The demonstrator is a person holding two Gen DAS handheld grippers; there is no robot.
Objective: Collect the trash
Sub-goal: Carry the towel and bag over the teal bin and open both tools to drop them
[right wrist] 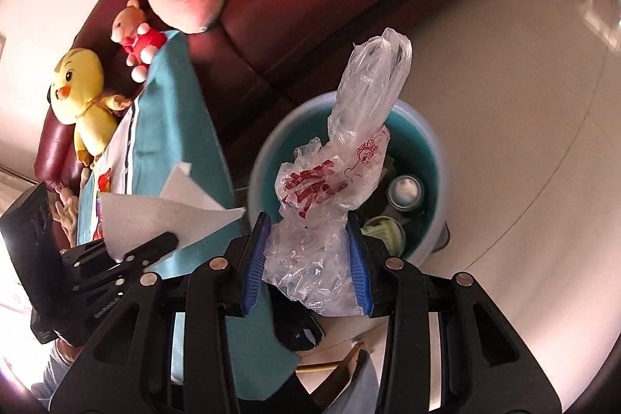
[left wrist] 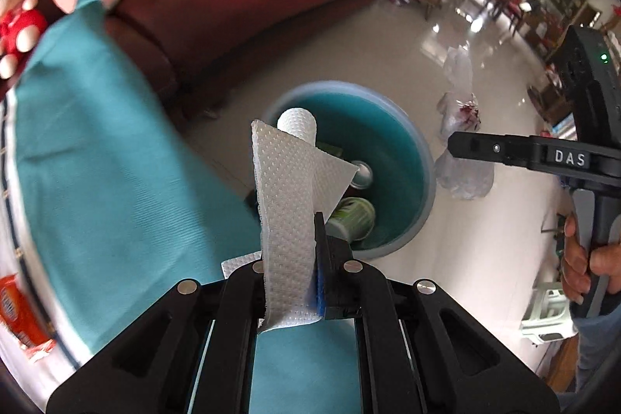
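Currently, status by item:
Left gripper (left wrist: pixel 289 258): clamped fully on a sheet of embossed paper towel (left wrist: pixel 287 204), which stands up from the jaws.
Right gripper (right wrist: pixel 306 258): closed partway on a crumpled clear plastic bag (right wrist: pixel 333 189) with red print; the blue pads (right wrist: pixel 254 258) are pressed into its sides.
Trash bin (right wrist: pixel 264 158): a round teal bin on the floor beside the cloth-covered table (left wrist: pixel 116 161); cans (right wrist: pixel 405 191) are seen lying inside.
Position of loads: both items are held over or near the bin's mouth.
Step in hand: carry to the bin is judged almost complete.
Next move: each load is to be centred over the opening, then the jaws opened; light paper and film may cling or drift past the rim.
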